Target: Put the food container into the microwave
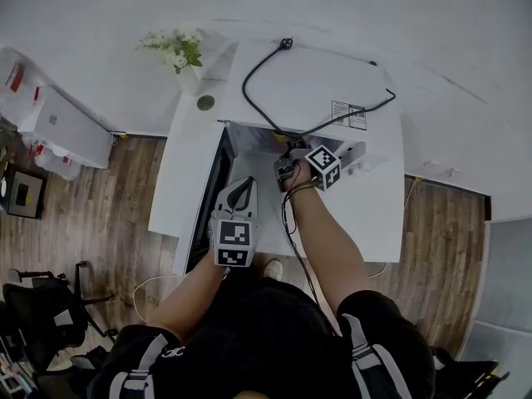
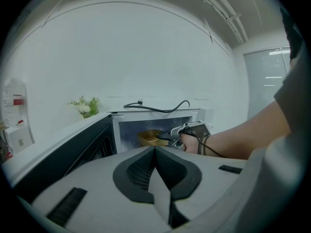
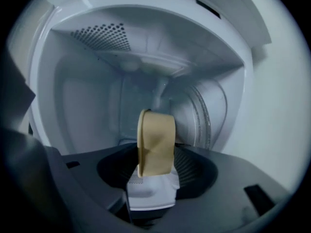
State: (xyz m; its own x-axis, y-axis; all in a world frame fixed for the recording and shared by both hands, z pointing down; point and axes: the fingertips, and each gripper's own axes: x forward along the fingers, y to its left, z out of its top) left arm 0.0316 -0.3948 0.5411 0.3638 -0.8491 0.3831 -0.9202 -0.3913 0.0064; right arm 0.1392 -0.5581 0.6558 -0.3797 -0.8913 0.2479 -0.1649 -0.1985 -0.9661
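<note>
Food container [image 3: 155,142] is held inside the open microwave [image 3: 87,96], pinched at its rim between the fingers of the right gripper [image 3: 150,178], its body beyond their tips; setting down and release are judged left to do. Fingers of the left gripper [image 2: 155,152] are pressed together on nothing.
</note>
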